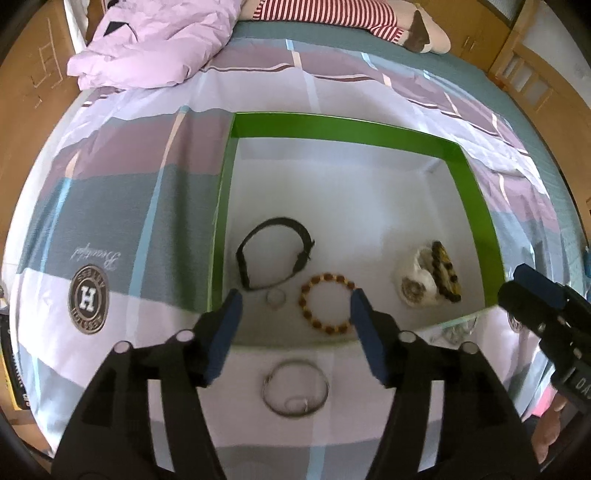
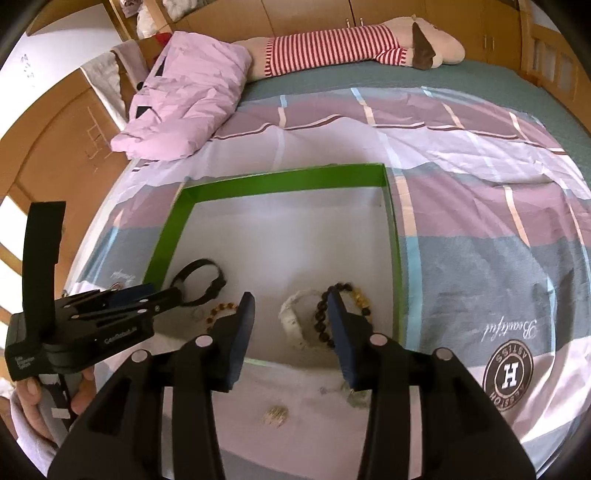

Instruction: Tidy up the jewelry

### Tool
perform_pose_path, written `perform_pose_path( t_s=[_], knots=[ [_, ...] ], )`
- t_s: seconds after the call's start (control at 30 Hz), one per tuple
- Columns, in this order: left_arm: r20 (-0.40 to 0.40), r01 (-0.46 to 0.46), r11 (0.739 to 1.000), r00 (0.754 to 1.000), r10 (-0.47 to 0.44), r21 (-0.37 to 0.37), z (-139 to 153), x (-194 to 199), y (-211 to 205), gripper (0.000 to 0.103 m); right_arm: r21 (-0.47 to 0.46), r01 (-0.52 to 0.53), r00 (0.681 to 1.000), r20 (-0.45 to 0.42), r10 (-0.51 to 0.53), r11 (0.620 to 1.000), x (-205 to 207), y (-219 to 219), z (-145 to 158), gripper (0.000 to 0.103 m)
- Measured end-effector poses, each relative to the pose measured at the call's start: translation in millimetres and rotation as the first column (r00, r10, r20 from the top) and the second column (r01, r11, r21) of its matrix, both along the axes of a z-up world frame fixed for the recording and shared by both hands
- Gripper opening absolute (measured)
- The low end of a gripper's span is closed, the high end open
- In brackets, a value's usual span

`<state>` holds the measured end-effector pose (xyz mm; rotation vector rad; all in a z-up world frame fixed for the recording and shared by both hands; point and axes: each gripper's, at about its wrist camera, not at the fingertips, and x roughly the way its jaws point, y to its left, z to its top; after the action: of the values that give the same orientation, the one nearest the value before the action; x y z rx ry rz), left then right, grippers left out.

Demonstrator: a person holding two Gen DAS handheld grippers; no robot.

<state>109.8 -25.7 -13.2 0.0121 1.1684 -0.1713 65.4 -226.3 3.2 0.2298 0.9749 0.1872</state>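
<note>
A green-walled box (image 1: 343, 127) (image 2: 280, 181) with a white floor lies on the bed. Inside it are a black band (image 1: 275, 251) (image 2: 201, 282), a small silver ring (image 1: 276, 298), an amber bead bracelet (image 1: 327, 306), a white bracelet (image 1: 415, 282) (image 2: 291, 321) and a dark-and-yellow bead bracelet (image 1: 448, 271) (image 2: 325, 314). A silver bangle (image 1: 295, 393) lies on the sheet in front of the box, below my open, empty left gripper (image 1: 295, 325). My right gripper (image 2: 290, 328) is open and empty over the box's near edge. A small gold piece (image 2: 274, 415) and a pale trinket (image 2: 356, 397) lie on the sheet beneath it.
A crumpled pink quilt (image 1: 155, 48) (image 2: 184, 107) and a striped plush toy (image 1: 354, 18) (image 2: 351, 44) lie at the far end of the bed. Wooden cabinets and a bed rail (image 1: 532, 70) surround it. The right gripper shows at the right edge of the left wrist view (image 1: 546, 314).
</note>
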Motion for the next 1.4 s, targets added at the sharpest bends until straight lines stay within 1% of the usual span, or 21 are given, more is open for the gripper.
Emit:
perform_pose_path(
  t_s=[0.03,0.07,0.1,0.13,0.27,0.4,0.47,0.53,0.57,0.63,0.73,0.8,0.9,0.93,1.0,1.07,1.17,1.2,1.23,1.3,1.4],
  knots=[
    [-0.003,0.006,1.0,1.0,-0.006,0.01,1,-5,-1,0.072,0.005,-0.006,1.0,-0.006,0.006,1.0,-3,0,1,0.058],
    [-0.01,0.011,1.0,1.0,-0.011,0.02,1,-10,-1,0.076,0.011,-0.012,1.0,-0.013,0.013,1.0,-7,0,0,0.06],
    [-0.018,0.018,0.999,1.0,-0.018,0.029,-2,-17,-1,0.084,0.009,-0.02,1.0,-0.024,0.02,1.0,-12,-1,-1,0.06],
    [-0.022,0.022,0.999,1.0,-0.021,0.035,-5,-24,0,0.086,0.0,-0.03,0.999,-0.035,0.03,1.0,-17,-1,-3,0.06],
    [-0.099,0.053,0.994,0.994,-0.044,0.095,-35,-39,3,0.086,-0.091,-0.066,0.992,-0.113,0.056,0.994,-37,0,-30,0.06],
    [-0.205,0.047,0.991,0.978,-0.021,0.122,-74,-36,5,0.086,-0.133,0.013,0.974,-0.22,-0.042,0.991,-28,-11,-68,0.06],
    [-0.216,0.046,0.989,0.976,-0.014,0.142,-84,-34,5,0.086,-0.154,0.047,0.968,-0.235,-0.083,0.987,-24,-16,-78,0.06],
    [-0.224,0.034,0.981,0.974,0.01,0.19,-90,-32,7,0.086,-0.178,0.082,0.957,-0.261,-0.128,0.981,-20,-21,-91,0.06],
    [-0.23,0.023,0.979,0.973,0.025,0.203,-91,-30,10,0.086,-0.163,0.085,0.951,-0.281,-0.129,0.983,-19,-22,-96,0.06],
    [-0.233,-0.022,0.977,0.97,0.073,0.214,-91,-28,21,0.086,-0.063,0.064,0.943,-0.324,-0.081,0.996,-19,-19,-104,0.06],
    [-0.221,-0.078,0.979,0.968,0.12,0.191,-86,-24,37,0.086,-0.009,0.008,0.958,-0.288,-0.01,1.0,-22,-7,-96,0.06],
    [-0.217,-0.093,0.98,0.967,0.131,0.176,-85,-25,41,0.086,0.004,-0.021,0.967,-0.253,0.021,1.0,-25,0,-88,0.06],
    [-0.221,-0.063,0.982,0.97,0.103,0.18,-89,-26,34,0.086,-0.068,-0.012,0.973,-0.232,-0.004,0.998,-27,3,-86,0.06],
    [-0.218,-0.055,0.979,0.971,0.097,0.194,-90,-27,30,0.083,-0.085,-0.002,0.972,-0.233,-0.017,0.996,-26,2,-87,0.06],
    [-0.215,-0.041,0.976,0.973,0.088,0.213,-95,-29,25,0.072,-0.089,0.021,0.967,-0.253,-0.043,0.996,-25,-3,-93,0.06],
    [-0.209,-0.045,0.979,0.974,0.087,0.198,-96,-30,24,0.069,-0.09,0.034,0.962,-0.268,-0.057,0.995,-22,-9,-97,0.06],
    [-0.201,-0.052,0.984,0.976,0.086,0.168,-95,-31,25,0.056,-0.107,0.032,0.959,-0.277,-0.061,0.994,-21,-9,-100,0.06],
    [-0.197,-0.055,0.986,0.977,0.086,0.156,-94,-32,25,0.035,-0.115,0.03,0.959,-0.278,-0.061,0.993,-22,-6,-99,0.06],
    [-0.198,-0.051,0.989,0.977,0.078,0.136,-92,-33,25,0.02,-0.117,0.029,0.959,-0.279,-0.06,0.993,-22,-6,-100,0.06],
    [-0.2,-0.046,0.992,0.977,0.068,0.117,-90,-33,24,0.009,-0.13,0.024,0.959,-0.276,-0.06,0.991,-22,-4,-102,0.06],
    [-0.196,-0.052,0.993,0.978,0.073,0.11,-90,-34,25,0.009,-0.156,0.019,0.963,-0.263,-0.06,0.988,-22,1,-104,0.06]
  ],
)
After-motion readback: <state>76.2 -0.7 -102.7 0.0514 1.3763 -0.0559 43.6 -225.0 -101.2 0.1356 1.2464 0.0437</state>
